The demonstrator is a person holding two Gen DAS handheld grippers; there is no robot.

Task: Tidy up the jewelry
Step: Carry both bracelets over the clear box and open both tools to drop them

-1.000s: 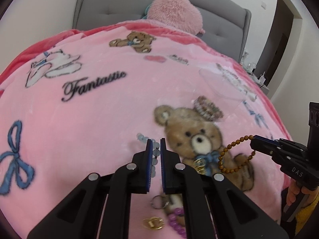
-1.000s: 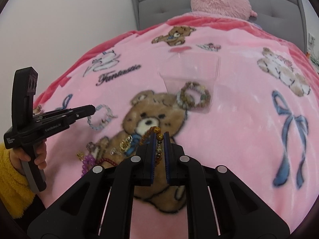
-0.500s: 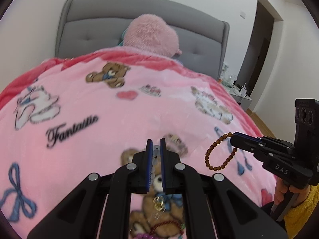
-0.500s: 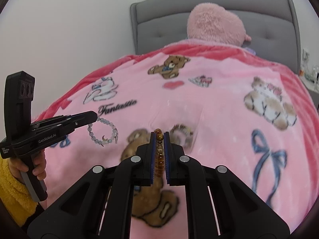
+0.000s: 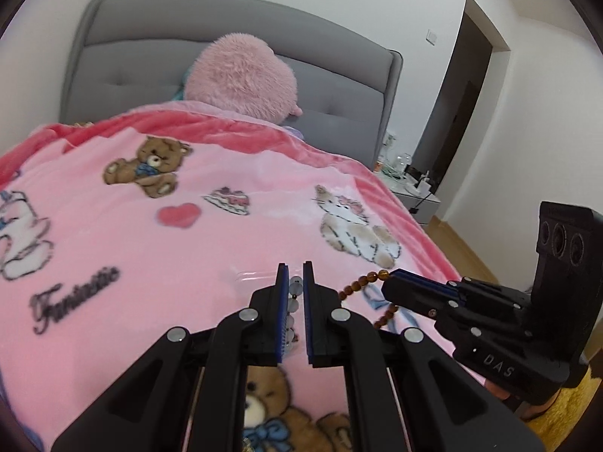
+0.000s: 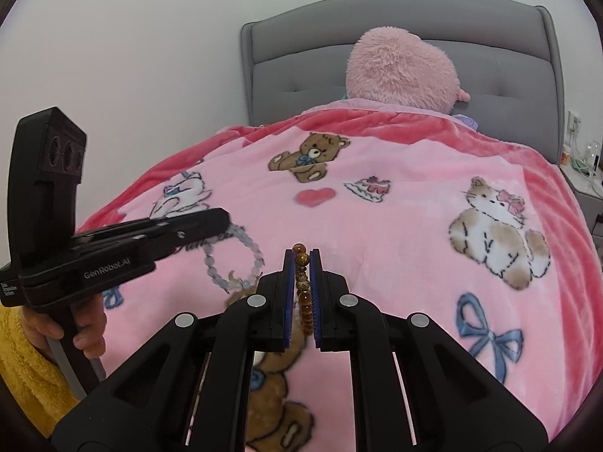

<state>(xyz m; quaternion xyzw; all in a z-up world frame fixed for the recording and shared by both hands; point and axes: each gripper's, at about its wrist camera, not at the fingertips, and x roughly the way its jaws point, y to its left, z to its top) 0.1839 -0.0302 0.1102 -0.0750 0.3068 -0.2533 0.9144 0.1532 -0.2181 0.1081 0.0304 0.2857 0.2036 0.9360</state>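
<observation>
My left gripper is shut on a pale blue-grey bead bracelet, whose beads show between its blue pads. In the right wrist view that gripper comes in from the left with the pale bracelet hanging as a loop below its tip. My right gripper is shut on a brown amber bead bracelet. From the left wrist view the right gripper sits close on the right, the brown bracelet dangling from it. Both bracelets hang above the pink blanket.
A clear plastic tray's edge shows on the blanket just beyond my left fingers. A fluffy pink cushion leans on the grey headboard. A bedside table with small items stands right of the bed. Hands in yellow sleeves hold the handles.
Both grippers have risen from the blanket, each carrying its bracelet, and the views now tilt up toward the headboard. The jewelry pile on the bear print has dropped out of sight. The grippers have drawn closer together.
</observation>
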